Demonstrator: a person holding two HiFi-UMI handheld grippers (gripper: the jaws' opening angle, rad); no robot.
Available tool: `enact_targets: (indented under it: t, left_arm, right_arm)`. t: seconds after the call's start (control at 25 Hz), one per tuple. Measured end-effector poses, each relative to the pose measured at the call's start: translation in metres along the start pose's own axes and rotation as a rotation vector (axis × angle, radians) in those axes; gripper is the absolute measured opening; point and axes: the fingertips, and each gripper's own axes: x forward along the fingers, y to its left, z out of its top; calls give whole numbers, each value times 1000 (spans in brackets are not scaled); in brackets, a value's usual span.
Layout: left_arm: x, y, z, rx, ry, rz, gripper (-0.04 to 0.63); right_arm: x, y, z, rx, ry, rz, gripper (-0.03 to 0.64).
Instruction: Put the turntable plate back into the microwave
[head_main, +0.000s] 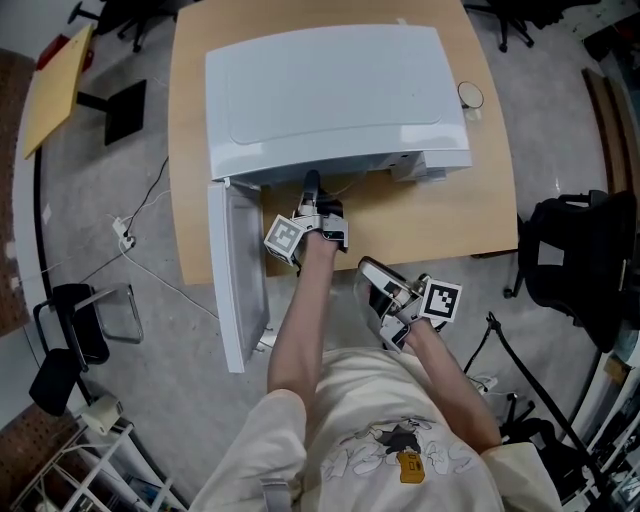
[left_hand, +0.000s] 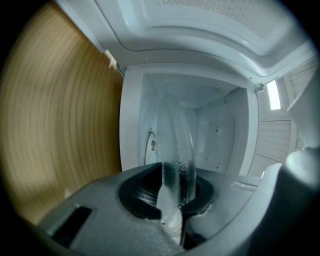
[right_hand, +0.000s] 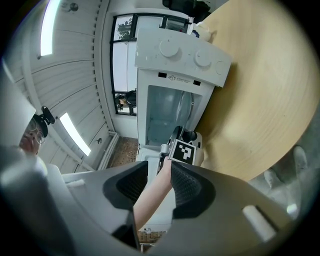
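Clear ribbed glass plate (left_hand: 176, 145) edge-on in left tongs (left_hand: 172, 200); right tongs (right_hand: 159, 184) apart, empty.

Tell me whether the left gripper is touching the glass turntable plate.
Touching. In the left gripper view, the left gripper clamps the turntable plate by its edge, pads against both faces, no gap.

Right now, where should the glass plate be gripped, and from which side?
The near rim of the plate, coming from the open front of the microwave. It is a thin disc, so only its edge fits between jaws; the left gripper is shut on it that way.
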Motion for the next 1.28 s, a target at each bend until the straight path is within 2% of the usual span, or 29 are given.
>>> enact_targets:
  t: [0.32,0.48,0.68,0.88,1.0,1.12,1.28]
  left_arm:
    - [6,20,2,63,21,97,21]
    - [4,28,3,56,26,155,31]
    - [1,30,3,44,39,177,38]
    - [-1,28,0,39,52,210,125]
    - [0,26,1,53,57,227,135]
    - [0,27,0,40,64,232,132]
    - [1,28,0,38,79,226,129]
  right_arm:
    - [7,-4,19,-18,-24,-18,150]
    - [16,-3,20,-22,-7,-14,149]
    - [23,0,18,-21,0,-2,149]
    - [23,1,16,-14,4,7,149]
    - [24,-1,16,-14,9,6,149]
    - [24,-16,30,-35,-7,-37,149]
    - [37,-66,84,-66,-107,-171,152]
